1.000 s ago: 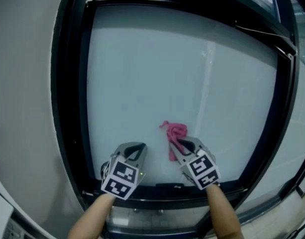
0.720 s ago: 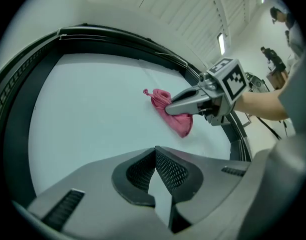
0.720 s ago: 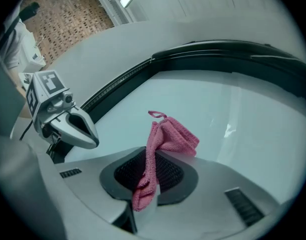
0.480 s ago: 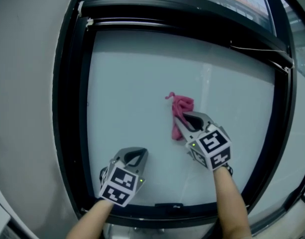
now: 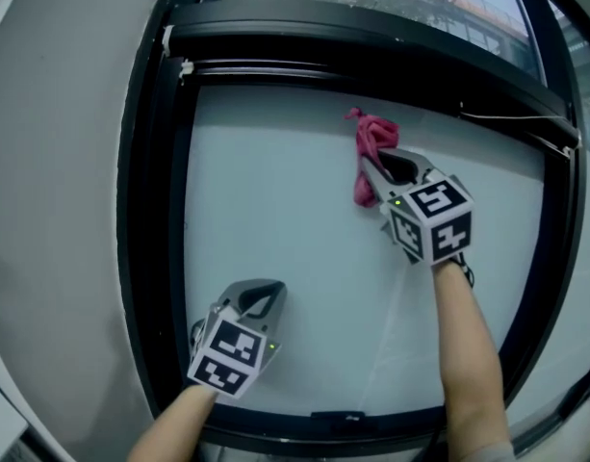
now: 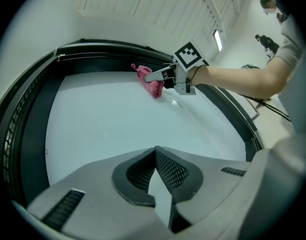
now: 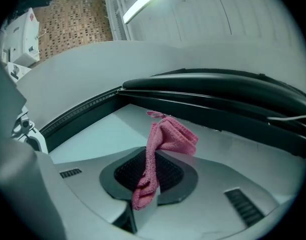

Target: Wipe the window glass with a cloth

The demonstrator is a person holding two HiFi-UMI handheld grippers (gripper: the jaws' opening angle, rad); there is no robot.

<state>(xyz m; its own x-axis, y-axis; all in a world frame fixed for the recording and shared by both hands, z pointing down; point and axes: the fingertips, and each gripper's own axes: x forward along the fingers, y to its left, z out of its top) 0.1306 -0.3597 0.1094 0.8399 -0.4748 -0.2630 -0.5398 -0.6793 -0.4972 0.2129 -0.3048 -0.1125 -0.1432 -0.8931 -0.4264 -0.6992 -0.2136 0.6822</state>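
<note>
Right hand-held gripper (image 7: 149,170) — clenched on the pink cloth (image 7: 168,134), the pinch being shown only in its own view. The cloth is held at the window glass (image 5: 275,200), just below the black top frame (image 5: 371,41). Left hand-held gripper (image 6: 155,155) — jaws met, nothing held, low on the pane. A grey wall (image 5: 54,162) is seen left of the frame.

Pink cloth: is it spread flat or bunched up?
Bunched: the pink cloth hangs crumpled from the right gripper's shut jaws.
</note>
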